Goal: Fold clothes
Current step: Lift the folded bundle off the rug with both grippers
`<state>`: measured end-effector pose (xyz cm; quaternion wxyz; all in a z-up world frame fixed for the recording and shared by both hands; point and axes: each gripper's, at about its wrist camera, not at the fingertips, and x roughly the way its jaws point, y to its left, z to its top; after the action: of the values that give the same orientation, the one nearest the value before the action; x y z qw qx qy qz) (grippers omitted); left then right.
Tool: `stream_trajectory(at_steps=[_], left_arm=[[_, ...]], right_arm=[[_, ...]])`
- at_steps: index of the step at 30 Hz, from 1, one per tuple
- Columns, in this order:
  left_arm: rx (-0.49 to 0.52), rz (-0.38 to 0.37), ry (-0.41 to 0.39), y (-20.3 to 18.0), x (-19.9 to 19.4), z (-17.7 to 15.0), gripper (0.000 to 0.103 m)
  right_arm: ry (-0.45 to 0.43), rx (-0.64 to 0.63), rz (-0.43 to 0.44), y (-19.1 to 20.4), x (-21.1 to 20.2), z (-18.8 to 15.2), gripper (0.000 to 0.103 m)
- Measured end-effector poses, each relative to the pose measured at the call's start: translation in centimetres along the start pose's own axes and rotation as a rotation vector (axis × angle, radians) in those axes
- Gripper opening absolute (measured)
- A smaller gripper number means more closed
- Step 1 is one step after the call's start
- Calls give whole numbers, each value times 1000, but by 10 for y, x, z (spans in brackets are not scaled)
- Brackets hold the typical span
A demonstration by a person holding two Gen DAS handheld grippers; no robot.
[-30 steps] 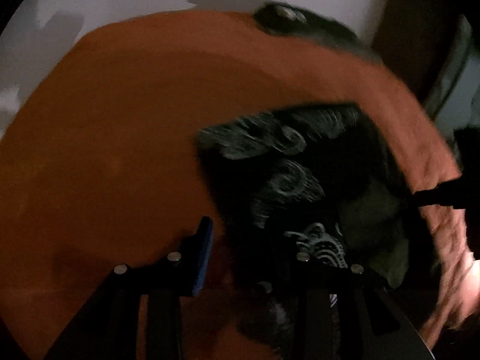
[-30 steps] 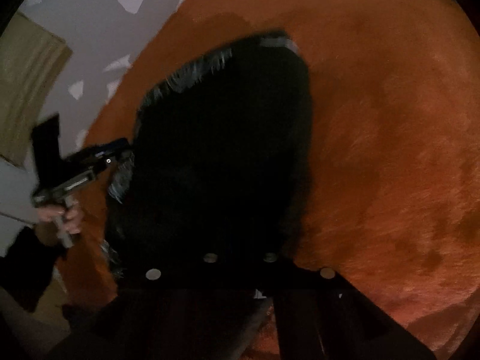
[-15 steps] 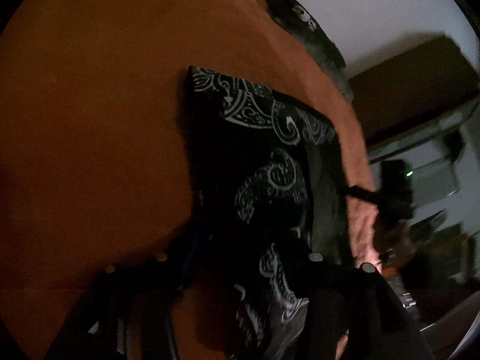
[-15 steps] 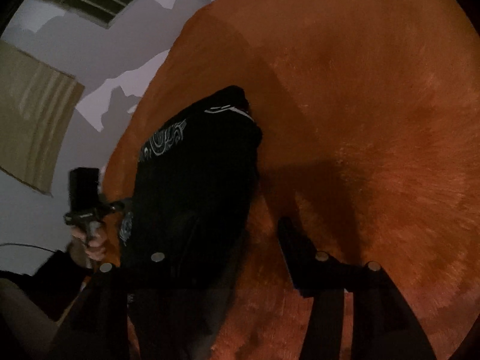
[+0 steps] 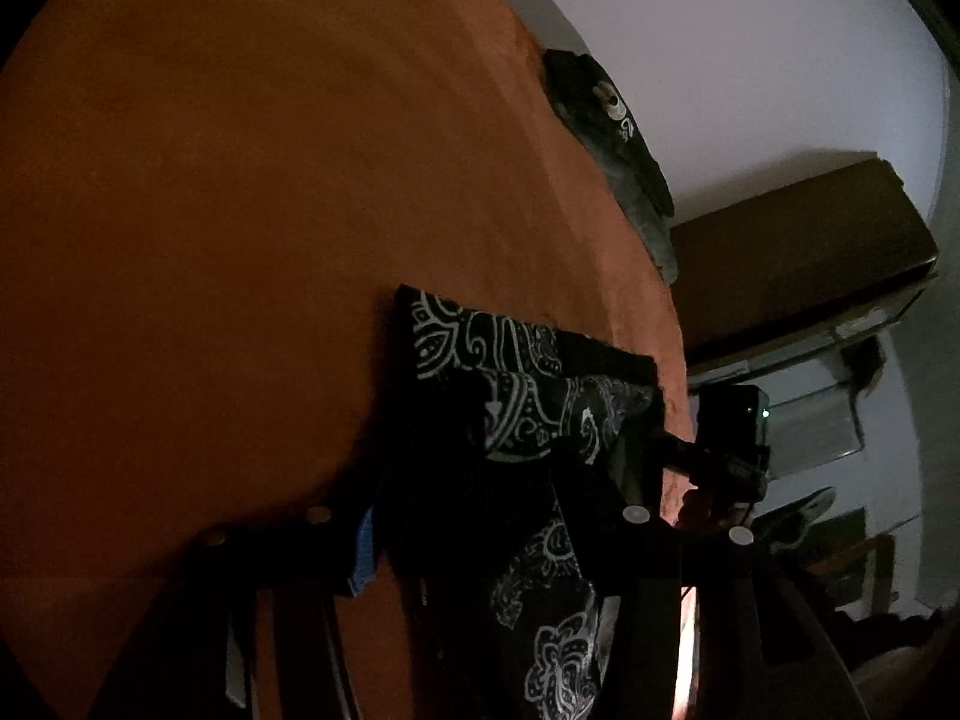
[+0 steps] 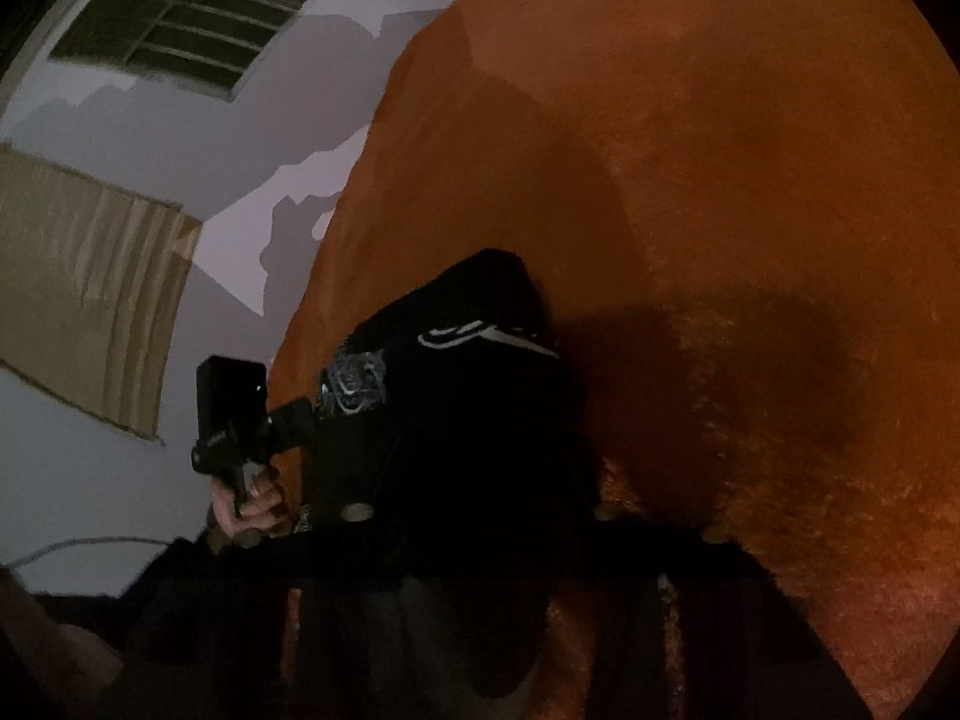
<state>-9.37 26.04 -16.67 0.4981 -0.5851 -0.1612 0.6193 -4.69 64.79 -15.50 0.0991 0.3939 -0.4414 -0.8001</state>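
Both jaws astride black garment (image 5: 528,414) | left opened | right closing, grip unclear | orange surface (image 5: 240,210)

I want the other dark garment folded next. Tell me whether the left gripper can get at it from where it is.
Probably not yet. The left gripper is down at the patterned black garment, which lies between its fingers. The other dark garment lies apart at the far edge of the orange blanket; open blanket leads there, but the hand must move over.
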Motion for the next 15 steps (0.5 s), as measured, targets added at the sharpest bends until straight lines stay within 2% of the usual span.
stream_trajectory(at_steps=[2, 5, 7, 8, 9, 12, 15], left_arm=[[23, -19, 32, -1, 3, 1, 50], [63, -31, 89, -3, 9, 1, 52], [15, -73, 89, 5, 3, 2, 53], [-20, -101, 91, 10, 2, 3, 53], [-50, -132, 96, 13, 2, 4, 55], [-99, -207, 138, 16, 5, 6, 64], [-102, -221, 147, 13, 2, 7, 74]], right_arm=[[-24, -10, 21, 4, -3, -4, 15], [-20, -9, 12, 5, -4, -7, 15], [19, 22, -29, -1, 4, -4, 26], [50, 57, -32, -7, 11, -2, 35], [79, 91, -33, -13, 17, 0, 35], [79, 151, 36, -20, 25, 2, 35], [76, 188, 97, -18, 35, 3, 36]])
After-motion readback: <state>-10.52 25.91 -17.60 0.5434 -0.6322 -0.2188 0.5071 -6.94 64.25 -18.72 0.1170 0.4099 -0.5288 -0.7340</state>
